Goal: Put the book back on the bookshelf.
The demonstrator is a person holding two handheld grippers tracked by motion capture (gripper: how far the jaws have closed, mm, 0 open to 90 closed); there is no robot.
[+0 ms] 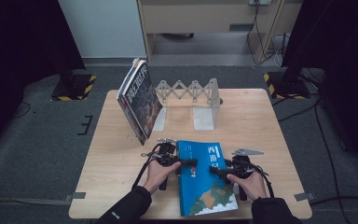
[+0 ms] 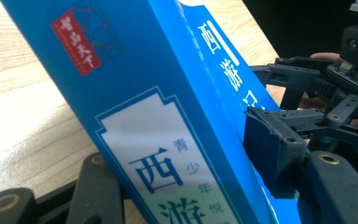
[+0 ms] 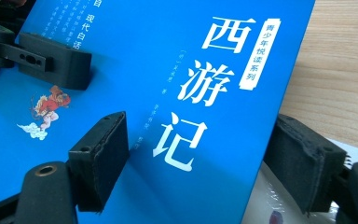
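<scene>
- Blue book [image 1: 205, 179] lying at the near middle of the tabletop [image 1: 112, 154], cover up, white title characters at its far end, a coloured picture at its near end.
- Gripped from both sides: left tool [image 1: 190, 163] at the spine edge, right tool [image 1: 214, 171] at the opposite long edge.
- Left tool [image 2: 177, 186] clenched on the book [image 2: 144, 93], spine between the jaws, one jaw pressed on the cover, the other underneath; spine edge seemingly raised off the wood.
- Right tool [image 3: 196, 158] clenched on the book [image 3: 158, 70] too, one jaw on the cover beside the title, the other below the page edge.
- Left tool's upper jaw also seen in the right gripper view, resting on the cover's far side near a small red figure.
- Right tool [image 2: 279, 144] seen beyond the book in the left gripper view.
- Second book [image 1: 140, 100] standing tilted at the far left of the tabletop, leaning against a metal bookstand [image 1: 191, 100], well apart from the blue book.
- Hands in black sleeves entering from the near edge, one on each tool.
</scene>
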